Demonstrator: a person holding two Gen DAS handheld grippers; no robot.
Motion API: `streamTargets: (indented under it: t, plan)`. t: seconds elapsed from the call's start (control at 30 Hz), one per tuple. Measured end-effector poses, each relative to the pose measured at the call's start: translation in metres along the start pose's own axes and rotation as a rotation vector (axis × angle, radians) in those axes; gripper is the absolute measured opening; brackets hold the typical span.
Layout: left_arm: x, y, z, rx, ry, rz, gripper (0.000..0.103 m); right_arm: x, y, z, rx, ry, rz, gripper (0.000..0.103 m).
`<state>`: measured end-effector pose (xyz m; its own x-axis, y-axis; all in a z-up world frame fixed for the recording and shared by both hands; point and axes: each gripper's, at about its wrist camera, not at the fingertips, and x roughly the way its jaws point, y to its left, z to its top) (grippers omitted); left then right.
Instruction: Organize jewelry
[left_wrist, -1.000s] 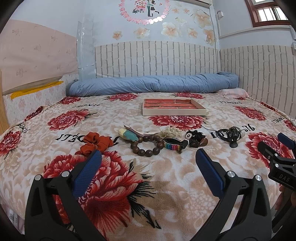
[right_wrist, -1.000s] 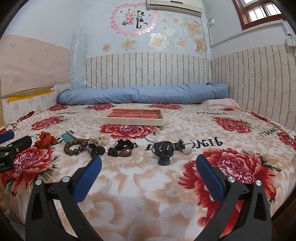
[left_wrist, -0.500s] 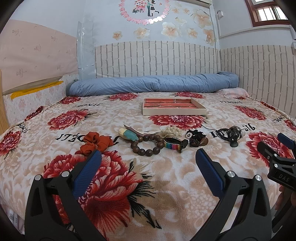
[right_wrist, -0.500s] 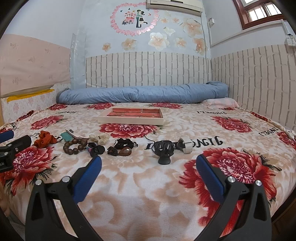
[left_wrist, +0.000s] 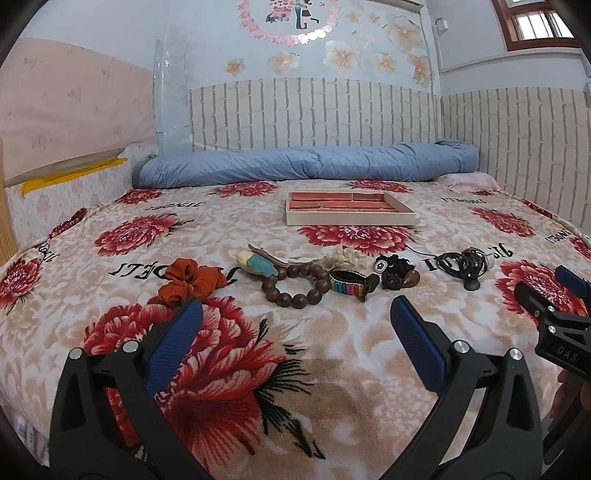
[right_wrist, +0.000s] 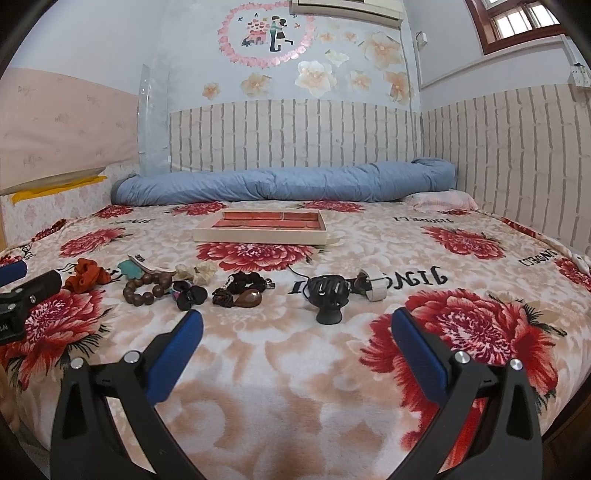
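Note:
A row of jewelry lies across the floral bedspread: an orange scrunchie (left_wrist: 190, 281), a teal clip (left_wrist: 258, 264), a brown bead bracelet (left_wrist: 295, 286), a rainbow strap (left_wrist: 351, 285), a cream scrunchie (left_wrist: 345, 257), dark pendants (left_wrist: 399, 273) and a black claw clip (right_wrist: 328, 295) beside a white piece (right_wrist: 375, 286). A cream tray with red lining (left_wrist: 349, 208) sits behind them. My left gripper (left_wrist: 293, 325) is open and empty, short of the bracelet. My right gripper (right_wrist: 295, 332) is open and empty, short of the claw clip.
A rolled blue duvet (left_wrist: 306, 166) lies along the brick-pattern wall at the back. A pink pillow (right_wrist: 439, 201) sits at the back right. The bed's near edge runs under both grippers. The right gripper shows at the left wrist view's right edge (left_wrist: 554, 302).
Both grippers have crept slightly forward toward the jewelry row. Nothing was picked up or moved.

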<state>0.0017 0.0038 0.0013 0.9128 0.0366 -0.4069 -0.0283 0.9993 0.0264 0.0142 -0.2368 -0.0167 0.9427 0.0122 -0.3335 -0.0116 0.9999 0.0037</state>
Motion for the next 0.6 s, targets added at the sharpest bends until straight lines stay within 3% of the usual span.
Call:
streamTargets:
  t: [0.6]
  plan:
    - [0.054,-0.003,0.010,0.039,0.085,-0.013,0.098,0.050,0.004,0.005,0.004,0.082,-0.064,0.099]
